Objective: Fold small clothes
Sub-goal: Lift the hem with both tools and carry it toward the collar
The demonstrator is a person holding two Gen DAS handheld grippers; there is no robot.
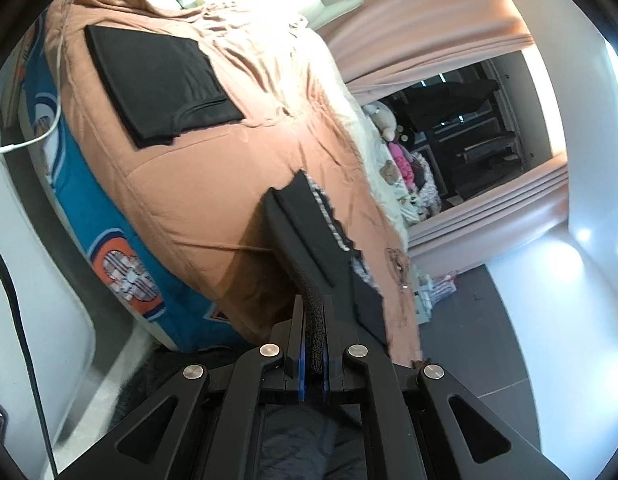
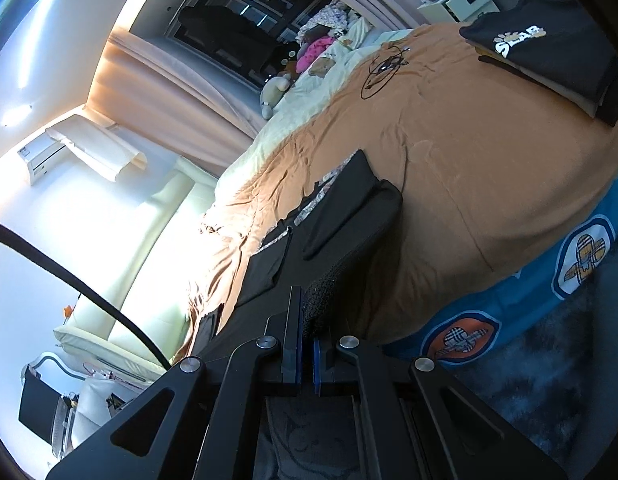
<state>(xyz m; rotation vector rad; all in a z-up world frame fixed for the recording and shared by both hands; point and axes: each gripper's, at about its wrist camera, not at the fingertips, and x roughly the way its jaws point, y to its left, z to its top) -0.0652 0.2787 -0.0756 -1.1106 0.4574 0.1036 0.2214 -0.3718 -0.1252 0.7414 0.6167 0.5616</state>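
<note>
A black garment with a patterned trim (image 1: 317,220) hangs stretched above the orange blanket (image 1: 197,184) of the bed. My left gripper (image 1: 314,320) is shut on its ribbed black edge. In the right wrist view the same black garment (image 2: 341,212) runs forward from my right gripper (image 2: 307,320), which is shut on its mesh-like edge. A folded black garment (image 1: 161,84) lies flat on the blanket at the far left of the left wrist view.
A stack of folded clothes with a black printed top (image 2: 549,48) sits on the blanket (image 2: 469,160) at the upper right. Stuffed toys (image 2: 309,52) lie by the curtain (image 1: 429,28). A white cable (image 1: 49,128) hangs off the blue bed side (image 1: 109,240).
</note>
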